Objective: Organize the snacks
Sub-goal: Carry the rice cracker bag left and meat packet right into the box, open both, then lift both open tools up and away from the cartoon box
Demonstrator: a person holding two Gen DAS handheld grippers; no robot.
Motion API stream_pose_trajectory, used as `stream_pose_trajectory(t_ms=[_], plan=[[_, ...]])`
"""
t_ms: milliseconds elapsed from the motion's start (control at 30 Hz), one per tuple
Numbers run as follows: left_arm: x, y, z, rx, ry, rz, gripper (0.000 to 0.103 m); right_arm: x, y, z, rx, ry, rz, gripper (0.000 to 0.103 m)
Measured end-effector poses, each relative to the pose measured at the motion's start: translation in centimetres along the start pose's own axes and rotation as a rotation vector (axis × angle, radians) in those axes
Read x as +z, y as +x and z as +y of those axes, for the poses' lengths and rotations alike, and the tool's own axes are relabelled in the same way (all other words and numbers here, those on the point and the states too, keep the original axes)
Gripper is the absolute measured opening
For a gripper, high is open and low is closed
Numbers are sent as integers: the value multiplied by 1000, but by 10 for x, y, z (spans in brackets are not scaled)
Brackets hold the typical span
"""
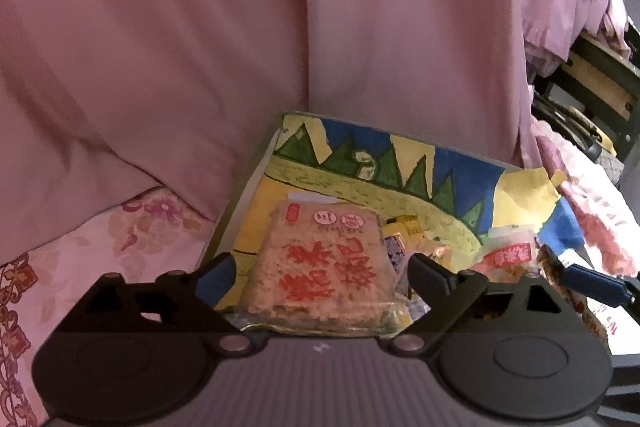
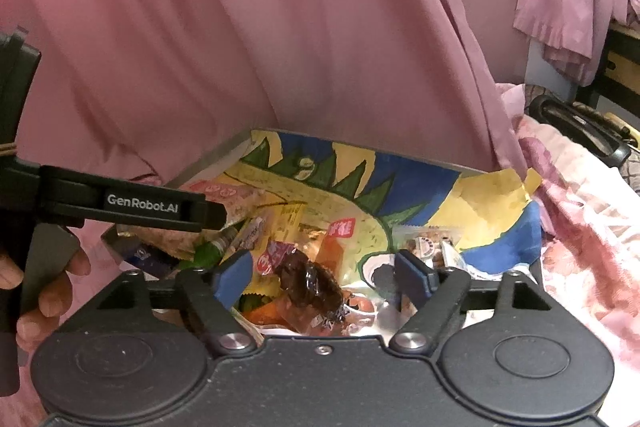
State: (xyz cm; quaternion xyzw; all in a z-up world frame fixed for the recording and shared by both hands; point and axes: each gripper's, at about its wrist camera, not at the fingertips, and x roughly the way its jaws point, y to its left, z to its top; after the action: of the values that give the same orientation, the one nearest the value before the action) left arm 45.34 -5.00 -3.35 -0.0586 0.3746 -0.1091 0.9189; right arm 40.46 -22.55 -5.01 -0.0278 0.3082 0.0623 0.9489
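A box point(image 1: 400, 163) painted yellow, blue and green holds the snacks. A clear pack of rice cracker point(image 1: 324, 263) with red characters lies in it, between the fingers of my left gripper point(image 1: 322, 273), which is open with its pads clear of the pack. The right wrist view shows the same box point(image 2: 420, 183) with several small wrapped snacks. A dark brown snack in clear wrap point(image 2: 312, 283) lies between the fingers of my right gripper point(image 2: 324, 275), which stands open and apart from it. One left finger point(image 2: 132, 205) reaches in from the left over the box.
A pink cloth point(image 1: 240, 27) hangs right behind the box. Floral pink bedding point(image 1: 132, 227) lies around it. A black and tan frame point(image 1: 592, 75) stands at the far right. A person's hand point(image 2: 52, 291) holds the left gripper's handle.
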Motion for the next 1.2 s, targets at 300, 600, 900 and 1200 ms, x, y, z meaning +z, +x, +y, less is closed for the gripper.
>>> stream_pose_trajectory(t_ms=[300,600,900,1200], plan=[[5,-15,8,13,-59,-45,103,7,-15,-4,-38,33,-60,98],[6,-30,11,22,-73,-65,103,13,-33,-4,-59,44,-92,102],[0,-54,13,51,-71,-122,103,18,-55,-8,-81,70,-124,102],[-12,-87,12,72,-40,-211,103,16,-88,-10,-127,108,-202,102]])
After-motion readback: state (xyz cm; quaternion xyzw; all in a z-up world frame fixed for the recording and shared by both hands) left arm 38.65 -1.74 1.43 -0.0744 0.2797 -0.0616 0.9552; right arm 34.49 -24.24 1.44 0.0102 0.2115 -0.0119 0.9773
